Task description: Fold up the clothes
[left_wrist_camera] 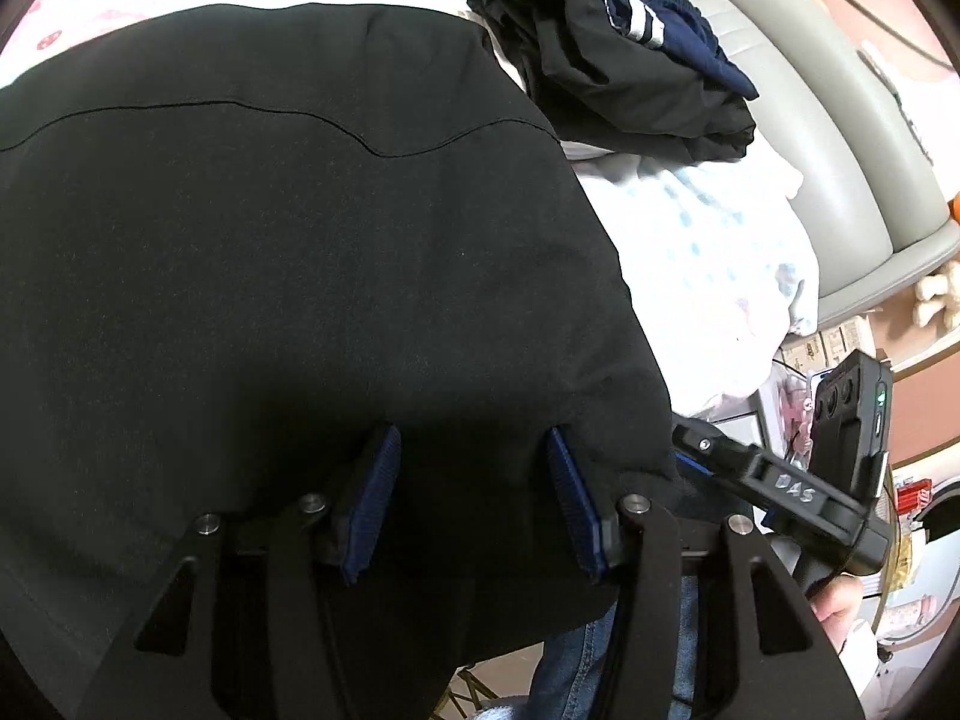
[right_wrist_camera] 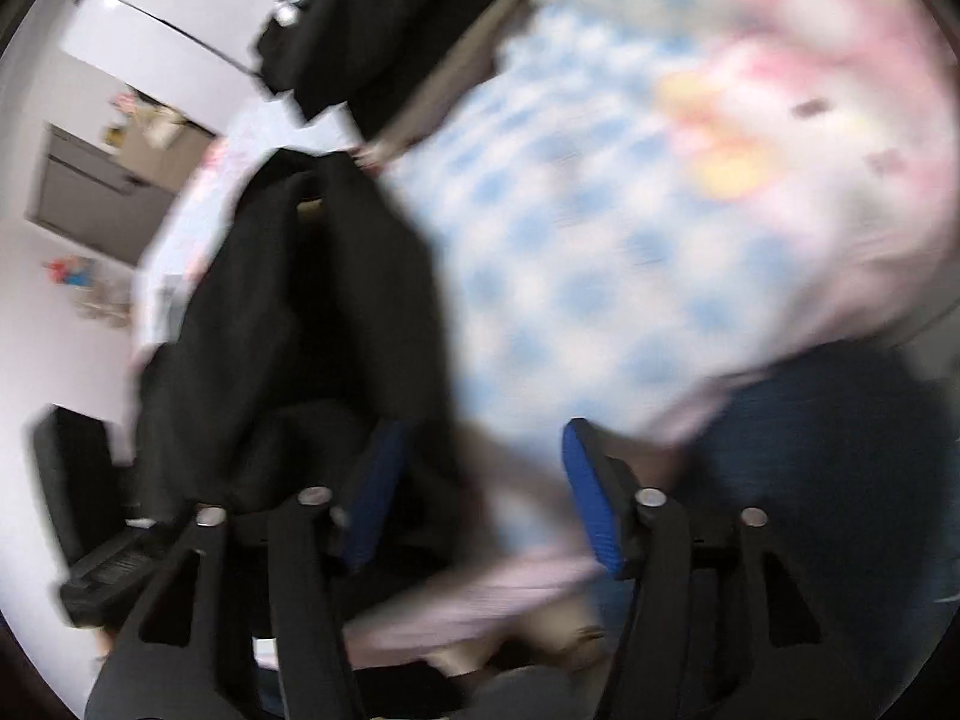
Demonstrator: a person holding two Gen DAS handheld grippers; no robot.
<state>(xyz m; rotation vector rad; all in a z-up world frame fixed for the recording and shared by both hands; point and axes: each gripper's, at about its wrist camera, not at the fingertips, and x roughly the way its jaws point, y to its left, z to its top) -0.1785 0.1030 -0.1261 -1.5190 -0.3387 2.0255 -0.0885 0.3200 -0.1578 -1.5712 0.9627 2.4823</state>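
A large black garment [left_wrist_camera: 288, 252] lies spread flat over the bed and fills most of the left wrist view. My left gripper [left_wrist_camera: 471, 438] hovers over its near edge, blue pads [left_wrist_camera: 372, 498] apart and cloth beneath them, not pinched. The right gripper's black body [left_wrist_camera: 780, 480] shows at the garment's right corner, a hand [left_wrist_camera: 840, 600] on its handle. The right wrist view is blurred. There my right gripper [right_wrist_camera: 486, 426] stands open over the checked bed cover [right_wrist_camera: 600, 240]. A bunched fold of the black garment [right_wrist_camera: 288, 324] lies against its left finger.
A pile of dark clothes [left_wrist_camera: 606, 54] with a navy, white-striped piece [left_wrist_camera: 630, 6] sits at the back of the bed. A grey padded bed frame [left_wrist_camera: 840, 168] runs along the right. The person's jeans [left_wrist_camera: 576, 660] are close below. White cupboards [right_wrist_camera: 150, 30] stand beyond the bed.
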